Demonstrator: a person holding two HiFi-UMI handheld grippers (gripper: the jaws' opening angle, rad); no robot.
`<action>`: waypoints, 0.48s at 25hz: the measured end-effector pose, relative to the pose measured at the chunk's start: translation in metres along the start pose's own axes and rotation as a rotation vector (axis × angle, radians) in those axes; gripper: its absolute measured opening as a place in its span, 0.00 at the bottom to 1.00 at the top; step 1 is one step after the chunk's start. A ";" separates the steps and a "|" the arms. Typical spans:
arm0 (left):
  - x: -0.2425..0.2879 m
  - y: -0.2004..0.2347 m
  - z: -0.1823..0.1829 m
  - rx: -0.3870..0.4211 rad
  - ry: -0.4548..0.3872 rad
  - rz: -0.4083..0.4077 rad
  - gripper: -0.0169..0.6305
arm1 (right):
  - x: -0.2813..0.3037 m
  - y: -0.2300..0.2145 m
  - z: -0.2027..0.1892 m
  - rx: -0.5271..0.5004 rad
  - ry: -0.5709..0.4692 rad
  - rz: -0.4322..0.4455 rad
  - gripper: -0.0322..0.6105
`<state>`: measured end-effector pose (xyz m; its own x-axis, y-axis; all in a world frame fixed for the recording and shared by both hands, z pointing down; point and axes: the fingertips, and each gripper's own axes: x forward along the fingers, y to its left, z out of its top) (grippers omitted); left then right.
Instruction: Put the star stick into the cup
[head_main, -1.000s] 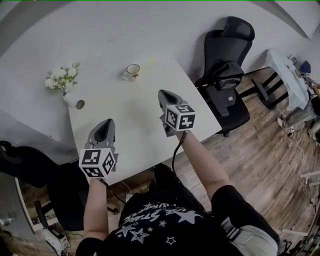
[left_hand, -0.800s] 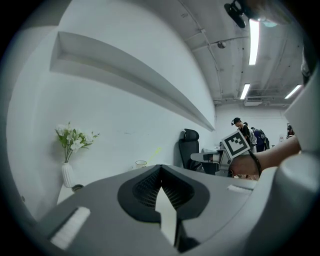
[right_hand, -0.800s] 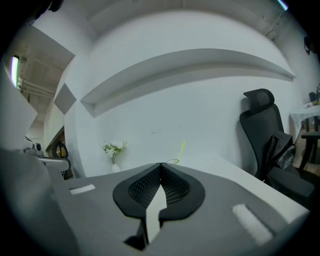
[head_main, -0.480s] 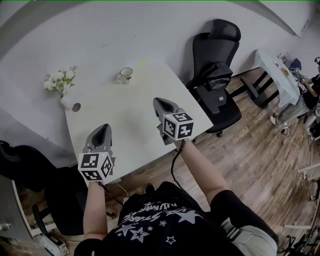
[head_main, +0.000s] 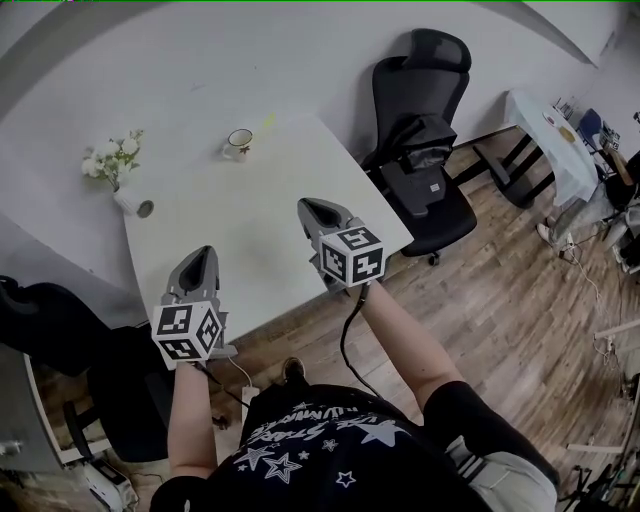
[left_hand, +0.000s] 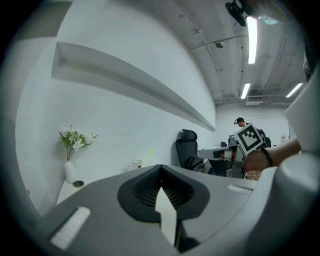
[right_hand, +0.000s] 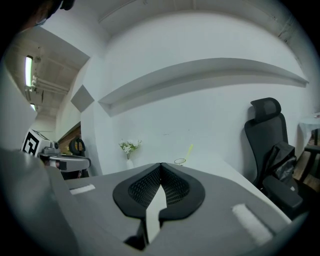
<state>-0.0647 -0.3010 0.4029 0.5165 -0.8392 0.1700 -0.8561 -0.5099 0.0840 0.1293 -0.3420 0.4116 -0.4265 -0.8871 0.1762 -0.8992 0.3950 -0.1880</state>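
A small cup (head_main: 238, 143) stands at the far edge of the white table (head_main: 250, 220). A pale yellow stick (head_main: 268, 121) slants up from the cup's rim to its right. The right gripper view shows the stick (right_hand: 189, 150) rising out of the cup (right_hand: 180, 161). The same cup (left_hand: 136, 163) and stick (left_hand: 149, 152) appear small in the left gripper view. My left gripper (head_main: 203, 256) hangs over the table's near left edge, shut and empty. My right gripper (head_main: 313, 207) is over the near right part, also shut on nothing. Both are far from the cup.
A white vase of flowers (head_main: 108, 165) and a small dark round thing (head_main: 146, 208) stand at the table's far left corner. A black office chair (head_main: 420, 110) is right of the table, a second white table (head_main: 545, 125) beyond it. Wooden floor (head_main: 500, 300) lies on the right.
The table and cup have slid up and left in the head view, and more floor shows below the near edge. Both grippers have drawn back toward the near edge. Both stay shut.
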 end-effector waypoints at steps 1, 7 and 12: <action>-0.003 -0.005 -0.001 0.000 0.000 0.001 0.03 | -0.005 0.001 -0.001 -0.006 0.003 0.004 0.07; -0.020 -0.022 -0.001 -0.001 -0.002 0.007 0.03 | -0.027 0.007 -0.004 -0.012 0.002 0.019 0.07; -0.028 -0.035 0.002 -0.001 -0.007 0.009 0.03 | -0.043 0.011 -0.004 -0.015 0.001 0.030 0.07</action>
